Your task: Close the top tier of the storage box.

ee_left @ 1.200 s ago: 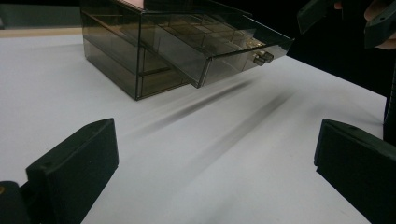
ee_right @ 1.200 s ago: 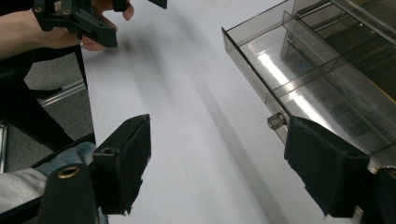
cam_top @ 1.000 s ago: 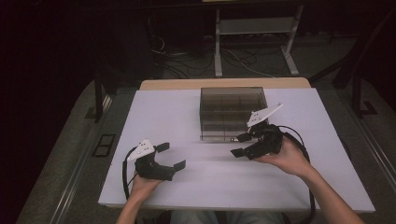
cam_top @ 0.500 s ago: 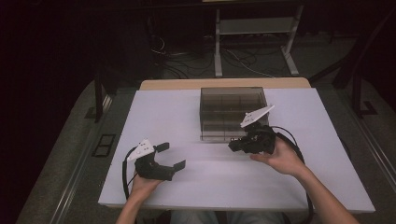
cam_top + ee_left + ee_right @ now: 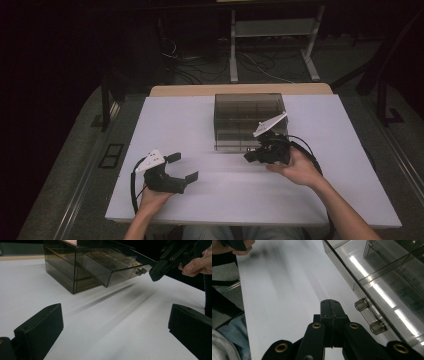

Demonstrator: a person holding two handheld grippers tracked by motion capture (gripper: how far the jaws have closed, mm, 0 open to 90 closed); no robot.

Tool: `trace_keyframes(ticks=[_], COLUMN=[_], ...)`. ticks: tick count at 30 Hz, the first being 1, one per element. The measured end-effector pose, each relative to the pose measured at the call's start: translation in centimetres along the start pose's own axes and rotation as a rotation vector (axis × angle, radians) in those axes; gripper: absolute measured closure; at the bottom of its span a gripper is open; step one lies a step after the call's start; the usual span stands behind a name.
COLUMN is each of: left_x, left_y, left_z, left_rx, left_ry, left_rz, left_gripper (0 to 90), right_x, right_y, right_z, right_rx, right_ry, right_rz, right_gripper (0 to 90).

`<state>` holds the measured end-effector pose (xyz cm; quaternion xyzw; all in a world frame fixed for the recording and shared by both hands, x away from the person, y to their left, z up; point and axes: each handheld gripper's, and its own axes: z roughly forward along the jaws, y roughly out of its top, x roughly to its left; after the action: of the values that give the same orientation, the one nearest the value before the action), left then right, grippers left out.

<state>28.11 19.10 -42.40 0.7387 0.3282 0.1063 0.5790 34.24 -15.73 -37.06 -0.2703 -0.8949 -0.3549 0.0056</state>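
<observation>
The right gripper (image 5: 331, 302) has its black fingers pressed together on nothing, just beside two small clear cylindrical knobs (image 5: 361, 304) on a drawer front of the smoky, translucent plastic drawer box (image 5: 248, 120). One drawer (image 5: 117, 267) juts out, showing gridded compartments through glossy walls. The left gripper (image 5: 181, 167) rests with fingers spread wide, well apart from the box. Both sit on the matte white surface (image 5: 200, 125); the box stands toward its far edge.

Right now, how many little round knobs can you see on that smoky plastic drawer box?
2. In the right gripper view, one clear knob sits just right of the shut right gripper, the other knob nearer the camera on the same drawer front. Other drawers' knobs may be hidden.
</observation>
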Motion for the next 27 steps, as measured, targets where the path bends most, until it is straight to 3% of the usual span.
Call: trace_keyframes(ticks=[27], left_x=[0.0], left_y=[0.0], left_z=[0.0], left_rx=[0.000], left_ry=[-0.003], left_rz=[-0.003], left_gripper=[0.0], right_x=[-2.1], right_y=[-0.9], right_z=[1.5], right_rx=[0.043], right_ry=[-0.024], right_rz=[0.042], right_gripper=[88.9])
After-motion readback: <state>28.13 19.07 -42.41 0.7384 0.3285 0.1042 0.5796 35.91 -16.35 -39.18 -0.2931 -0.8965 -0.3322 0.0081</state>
